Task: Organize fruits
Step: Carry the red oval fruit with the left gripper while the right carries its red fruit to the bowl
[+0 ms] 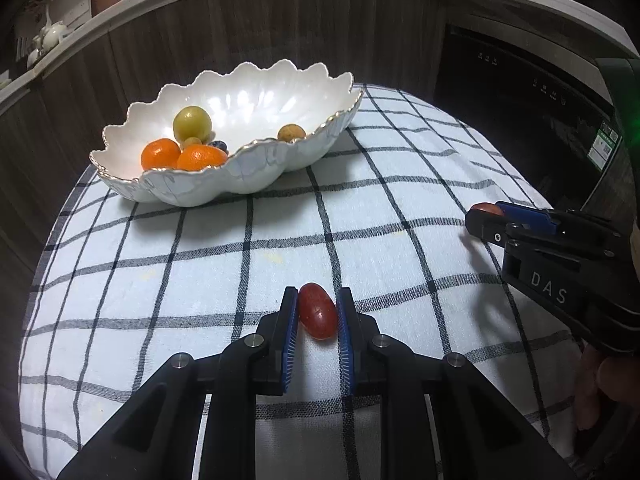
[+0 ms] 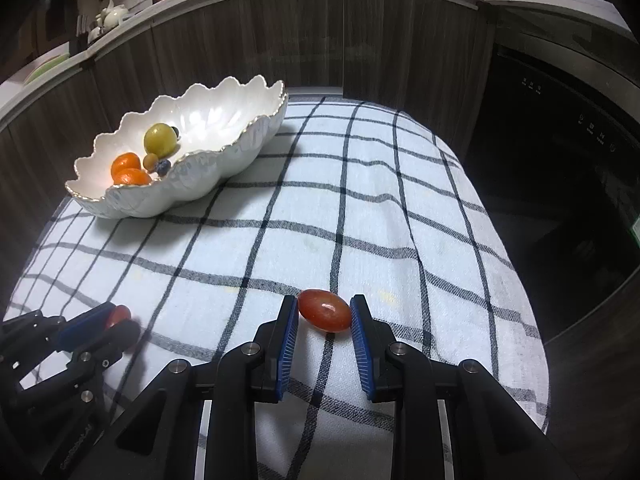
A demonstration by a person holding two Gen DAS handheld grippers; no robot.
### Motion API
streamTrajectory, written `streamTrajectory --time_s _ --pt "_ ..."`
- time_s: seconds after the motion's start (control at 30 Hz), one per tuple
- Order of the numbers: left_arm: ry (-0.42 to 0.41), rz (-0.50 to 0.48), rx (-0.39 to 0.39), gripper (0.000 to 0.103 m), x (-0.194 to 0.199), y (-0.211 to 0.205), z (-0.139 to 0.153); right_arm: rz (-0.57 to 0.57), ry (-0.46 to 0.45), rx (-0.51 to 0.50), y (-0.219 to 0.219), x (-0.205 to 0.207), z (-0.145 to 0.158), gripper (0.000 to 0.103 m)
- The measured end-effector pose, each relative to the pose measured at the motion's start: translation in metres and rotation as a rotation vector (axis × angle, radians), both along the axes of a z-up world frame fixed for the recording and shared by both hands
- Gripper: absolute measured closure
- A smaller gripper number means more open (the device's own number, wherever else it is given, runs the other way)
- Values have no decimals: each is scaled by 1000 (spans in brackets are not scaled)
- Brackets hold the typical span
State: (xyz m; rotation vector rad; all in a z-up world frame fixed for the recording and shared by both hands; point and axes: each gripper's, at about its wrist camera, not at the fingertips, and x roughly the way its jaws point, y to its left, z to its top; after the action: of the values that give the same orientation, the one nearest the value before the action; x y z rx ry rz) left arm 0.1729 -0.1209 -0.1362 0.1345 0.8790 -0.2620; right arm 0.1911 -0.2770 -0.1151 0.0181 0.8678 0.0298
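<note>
Checked cloth over table; on it white scalloped bowl & 2 red fruits

1. Overhead light fell brightly on the checked cloth, leaving the cabinets dim
2. Glare shone inside the white bowl, which cast a soft shadow
3. Fisheye bending curved the edges, with black vignetted corners

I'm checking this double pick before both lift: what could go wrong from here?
The left gripper straddles a smooth oval red fruit lying skewed between its fingers; it may squirt out or bruise. The right gripper straddles another red fruit, also skewed. The scalloped bowl already holds round fruit; a drop could scatter it.
</note>
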Motion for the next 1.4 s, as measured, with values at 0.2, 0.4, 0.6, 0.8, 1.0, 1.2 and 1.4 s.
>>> streamTrajectory --time_s 0.2,0.4,0.6,0.8,1.0,1.2,1.4 --pt "-23 8 -8 83 -1 4 11 2 -18 1 3 -4 11 75" --pt "-48 27 -12 83 -1 11 23 10 -37 10 9 -7 24 75" --pt "-77 44 -16 83 -1 19 36 25 -63 15 18 -8 40 75" --pt "-102 63 -20 83 0 26 49 42 -94 9 27 -9 57 75" --pt "-128 91 -30 83 8 37 63 58 -118 13 36 -6 72 75" --pt "-148 118 -35 83 18 48 76 70 -142 21 46 3 87 75" --pt "-159 141 -38 83 31 60 84 83 -168 19 56 18 100 75"
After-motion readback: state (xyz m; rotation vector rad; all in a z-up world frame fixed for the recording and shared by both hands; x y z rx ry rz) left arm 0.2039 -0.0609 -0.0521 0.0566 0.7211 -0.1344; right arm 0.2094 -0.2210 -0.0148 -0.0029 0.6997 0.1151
